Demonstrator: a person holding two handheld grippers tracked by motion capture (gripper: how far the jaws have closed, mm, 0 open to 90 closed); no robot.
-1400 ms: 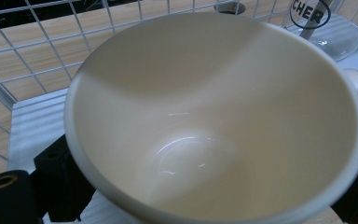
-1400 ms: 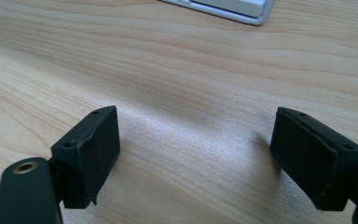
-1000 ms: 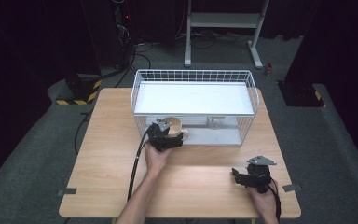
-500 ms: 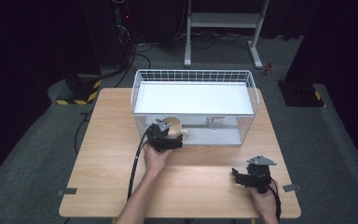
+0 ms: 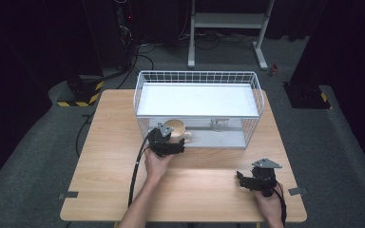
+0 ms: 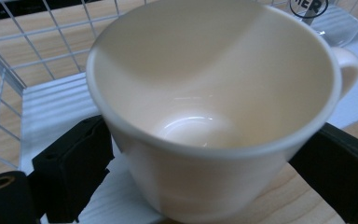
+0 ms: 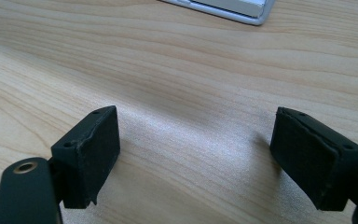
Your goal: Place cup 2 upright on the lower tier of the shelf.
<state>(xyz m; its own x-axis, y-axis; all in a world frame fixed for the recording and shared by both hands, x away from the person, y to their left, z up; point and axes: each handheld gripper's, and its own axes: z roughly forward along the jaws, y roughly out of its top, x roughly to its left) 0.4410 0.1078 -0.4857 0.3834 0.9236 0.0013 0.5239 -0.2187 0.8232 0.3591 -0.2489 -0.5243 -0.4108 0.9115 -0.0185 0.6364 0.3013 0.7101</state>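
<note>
- Cream mug (image 6: 214, 107) between the jaws of the left gripper (image 5: 167, 144), upright, at the front-left corner of the wire basket (image 5: 197, 76), over the front edge of its white tray (image 5: 195, 99); pads at the mug's sides, grip judged on; jaws lately opened a touch, then closed back on the mug.
- Cannot tell whether resting on the tray or lifted just clear; handle turned toward the small glass (image 5: 218, 124) further right in the basket.
- Right gripper (image 5: 253, 179) near the table's (image 5: 109, 156) front-right corner, jaws spread wide, nothing between, bare wood beneath.
- Judged midway: mug gripped; carrying and setting down left to do.
</note>
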